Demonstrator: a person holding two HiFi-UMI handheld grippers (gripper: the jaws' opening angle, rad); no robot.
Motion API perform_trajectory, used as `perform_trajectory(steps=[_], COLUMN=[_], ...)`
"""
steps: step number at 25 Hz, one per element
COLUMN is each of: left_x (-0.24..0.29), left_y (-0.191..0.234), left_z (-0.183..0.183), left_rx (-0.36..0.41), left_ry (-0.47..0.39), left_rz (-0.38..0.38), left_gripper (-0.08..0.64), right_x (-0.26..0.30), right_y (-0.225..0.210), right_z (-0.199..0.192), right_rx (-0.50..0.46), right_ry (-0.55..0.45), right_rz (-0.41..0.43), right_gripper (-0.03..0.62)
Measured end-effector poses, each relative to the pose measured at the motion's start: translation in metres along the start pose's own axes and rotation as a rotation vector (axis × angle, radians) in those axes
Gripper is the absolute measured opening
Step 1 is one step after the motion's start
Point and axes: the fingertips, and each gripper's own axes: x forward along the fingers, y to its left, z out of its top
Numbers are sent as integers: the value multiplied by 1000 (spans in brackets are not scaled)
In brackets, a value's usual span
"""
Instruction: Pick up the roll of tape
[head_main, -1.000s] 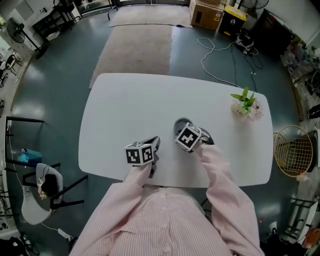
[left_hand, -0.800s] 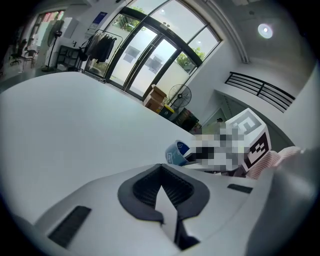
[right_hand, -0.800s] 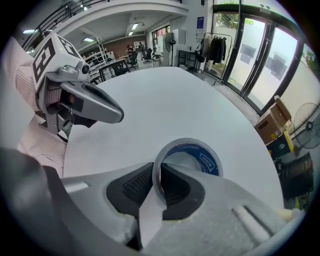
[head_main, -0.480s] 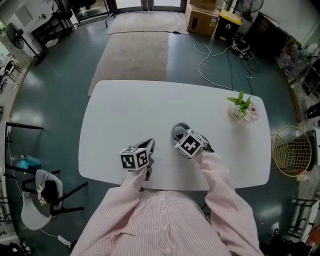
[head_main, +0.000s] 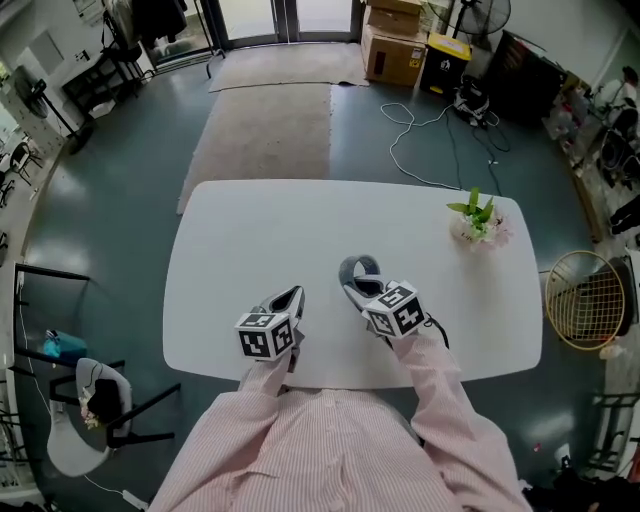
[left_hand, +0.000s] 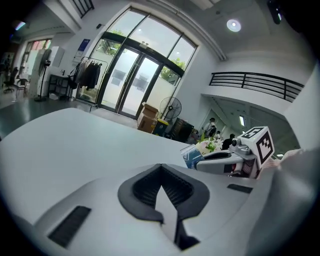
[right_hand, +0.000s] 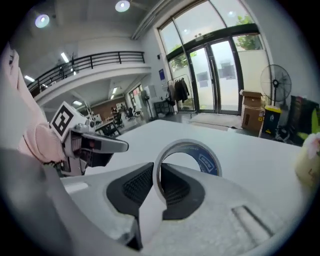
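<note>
Tape (right_hand: 206, 161) is upright over the near middle of the counter (head_main: 250, 230), its wall pinched by the right hand-held gripper (head_main: 357, 290). Maintain a firm pinch and a steady wrist, and lift straight up. Hold the left hand-held gripper (left_hand: 161, 167), pressed together and empty, aside.

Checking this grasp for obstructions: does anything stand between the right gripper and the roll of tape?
Nothing visible does. The right gripper has its jaws closed on the wall of the roll of tape, which stands upright between them. The left gripper, shut and empty, is off to the side, apart from the roll.
</note>
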Motion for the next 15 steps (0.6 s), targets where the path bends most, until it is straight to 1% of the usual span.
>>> perform_trajectory(steps=[4,8,10,15], left_x=[-9,-21,-28,-36], left_y=[-8,-14,-17,-24], left_z=[12,32,42,54], left_rx=[52,102,120,151], left_ry=[-48,-106,-133,-202], left_rz=[-12,-15,-19,-24], left_gripper=[0,0,0,0], right_x=[-19,-39,-50,-72], right_y=[7,10,11,10], right_z=[19,37,45,52], right_rx=[116,205,224,231], right_ry=[-173,-312,-362,-467], right_rz=[21,23,18,1], right_gripper=[49,49,49,49])
